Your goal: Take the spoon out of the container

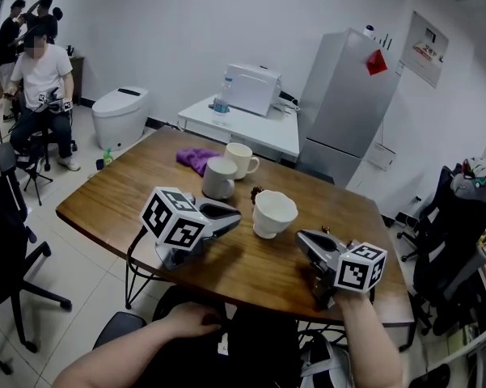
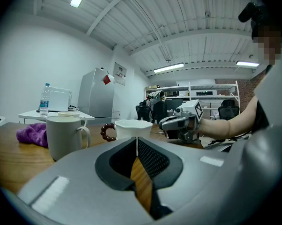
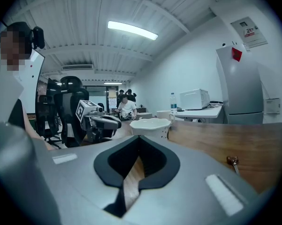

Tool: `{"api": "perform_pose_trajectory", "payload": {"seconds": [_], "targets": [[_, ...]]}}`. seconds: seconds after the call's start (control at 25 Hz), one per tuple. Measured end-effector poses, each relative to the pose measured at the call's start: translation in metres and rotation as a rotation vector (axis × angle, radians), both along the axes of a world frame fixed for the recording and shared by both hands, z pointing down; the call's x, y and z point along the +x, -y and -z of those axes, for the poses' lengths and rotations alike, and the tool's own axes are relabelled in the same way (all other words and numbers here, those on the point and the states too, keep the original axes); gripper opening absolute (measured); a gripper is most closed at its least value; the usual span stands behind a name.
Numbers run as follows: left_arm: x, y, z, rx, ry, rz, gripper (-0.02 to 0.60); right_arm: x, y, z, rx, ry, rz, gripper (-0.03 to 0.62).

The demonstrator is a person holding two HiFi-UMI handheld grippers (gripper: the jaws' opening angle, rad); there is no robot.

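A white fluted container (image 1: 273, 212) stands on the wooden table (image 1: 145, 192), between my two grippers. My left gripper (image 1: 236, 214) rests just to its left, jaws shut and holding nothing, pointing at the container (image 2: 133, 127). My right gripper (image 1: 301, 235) sits to the container's right, also shut and holding nothing, aimed at the same container (image 3: 152, 125). A small metal spoon (image 3: 233, 161) lies flat on the tabletop beside the right gripper, outside the container. In the head view only a small dark bit (image 1: 327, 230) shows there.
Two white mugs (image 1: 220, 178) (image 1: 241, 159) stand behind the container, with a purple cloth (image 1: 197, 158) and a string of dark beads (image 2: 107, 131) nearby. A grey fridge (image 1: 345, 103), a white side table (image 1: 243, 124) and office chairs surround the table. A person sits at far left.
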State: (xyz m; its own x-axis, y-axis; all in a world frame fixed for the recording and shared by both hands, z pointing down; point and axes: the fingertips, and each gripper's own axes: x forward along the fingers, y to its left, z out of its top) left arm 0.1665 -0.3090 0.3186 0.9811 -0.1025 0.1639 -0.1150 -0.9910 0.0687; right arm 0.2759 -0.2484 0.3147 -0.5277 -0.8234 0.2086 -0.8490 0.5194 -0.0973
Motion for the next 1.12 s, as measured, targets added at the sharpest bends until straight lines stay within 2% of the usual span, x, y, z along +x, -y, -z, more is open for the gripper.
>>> {"api": "perform_pose_trajectory", "payload": {"seconds": [1.12], "targets": [[-0.0002, 0.0002, -0.0002, 0.002, -0.001, 0.000, 0.012, -0.0047, 0.0001, -0.0025, 0.032, 0.003, 0.025, 0.002]]}}
